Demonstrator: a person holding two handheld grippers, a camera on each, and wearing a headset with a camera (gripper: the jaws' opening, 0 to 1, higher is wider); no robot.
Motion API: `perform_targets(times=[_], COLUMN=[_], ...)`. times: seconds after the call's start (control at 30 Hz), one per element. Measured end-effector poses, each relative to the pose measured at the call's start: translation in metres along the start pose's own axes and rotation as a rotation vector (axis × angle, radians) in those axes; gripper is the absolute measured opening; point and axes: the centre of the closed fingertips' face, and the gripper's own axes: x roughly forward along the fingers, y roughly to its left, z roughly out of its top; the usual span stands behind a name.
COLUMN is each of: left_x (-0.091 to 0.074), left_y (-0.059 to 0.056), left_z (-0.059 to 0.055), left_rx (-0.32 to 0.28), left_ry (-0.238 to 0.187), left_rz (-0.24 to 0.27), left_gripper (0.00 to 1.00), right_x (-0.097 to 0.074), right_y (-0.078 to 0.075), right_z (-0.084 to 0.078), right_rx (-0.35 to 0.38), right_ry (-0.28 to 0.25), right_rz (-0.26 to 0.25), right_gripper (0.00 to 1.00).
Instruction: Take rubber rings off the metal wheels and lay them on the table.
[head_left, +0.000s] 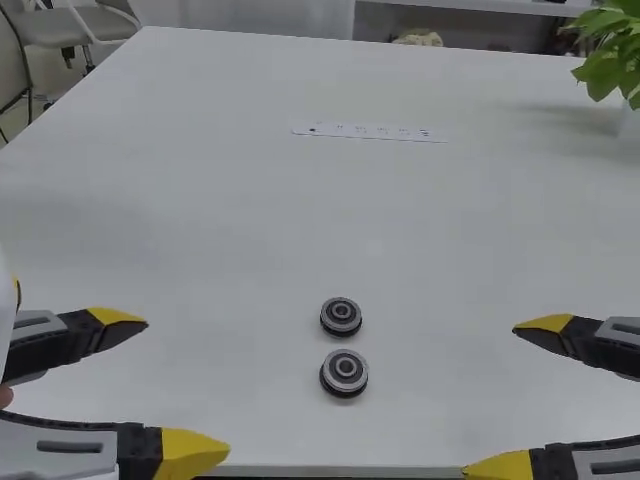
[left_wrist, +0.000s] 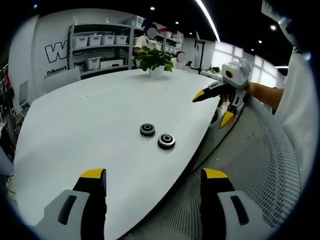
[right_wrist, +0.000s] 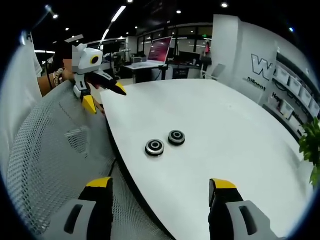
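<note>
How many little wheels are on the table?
2. The far wheel sits a bit farther up the table. The near wheel sits just beside it, closer to the table's front edge. Nothing on the table could be hiding another one.

You have one metal wheel (head_left: 344, 373) lying flat midway between your left claw (head_left: 180, 388) and right claw (head_left: 495, 397). The second wheel (head_left: 341, 316) lies just beyond it, and both wear black rubber rings (head_left: 323, 374).

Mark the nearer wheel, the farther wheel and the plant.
nearer wheel (head_left: 344, 369): head view, on its metal hub.
farther wheel (head_left: 341, 314): head view, on its metal hub.
plant (head_left: 608, 55): head view, on its leaves.
</note>
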Motion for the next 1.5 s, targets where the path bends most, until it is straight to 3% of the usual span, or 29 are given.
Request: perform_targets(times=[0.2,0.3,0.4,0.67,0.77,0.97,1.03,1.07,1.17,1.43,1.5], left_x=[-0.001,0.000,0.000,0.000,0.000,-0.001,-0.001,0.000,0.000,-0.002,-0.005], left_y=[0.001,0.000,0.000,-0.002,-0.002,-0.001,0.000,-0.001,-0.001,0.002,0.008], left_z=[0.000,0.001,0.006,0.011,0.014,0.018,0.017,0.017,0.018,0.020,0.031], left_rx=[0.019,0.065,0.076,0.140,0.162,0.157,0.181,0.194,0.201,0.189,0.142], left_ry=[0.009,0.021,-0.001,-0.001,-0.009,-0.028,-0.014,-0.012,-0.013,-0.030,-0.084], left_rz=[0.017,0.021,0.014,0.014,0.018,0.017,0.024,0.025,0.022,0.021,0.033], left_gripper=[0.71,0.68,0.67,0.65,0.63,0.63,0.63,0.63,0.63,0.66,0.69], right_x=[0.001,0.000,-0.001,-0.005,-0.005,-0.010,-0.008,-0.007,0.003,0.031,0.038], right_y=[0.003,0.003,0.000,-0.008,-0.006,-0.020,-0.027,-0.029,-0.030,-0.020,-0.014], right_z=[-0.001,0.000,0.001,0.014,0.017,0.042,0.065,0.069,0.079,0.102,0.107], right_rx=[-0.009,-0.003,-0.001,0.068,0.103,0.034,0.036,0.038,0.018,-0.067,-0.098], right_ry=[0.006,-0.001,-0.011,-0.087,-0.087,-0.105,-0.182,-0.193,-0.184,-0.180,-0.175], right_rz=[0.018,0.017,0.008,0.001,0.037,0.007,0.002,0.002,0.005,0.074,0.126], right_gripper=[0.75,0.75,0.75,0.74,0.73,0.69,0.69,0.69,0.67,0.63,0.62])
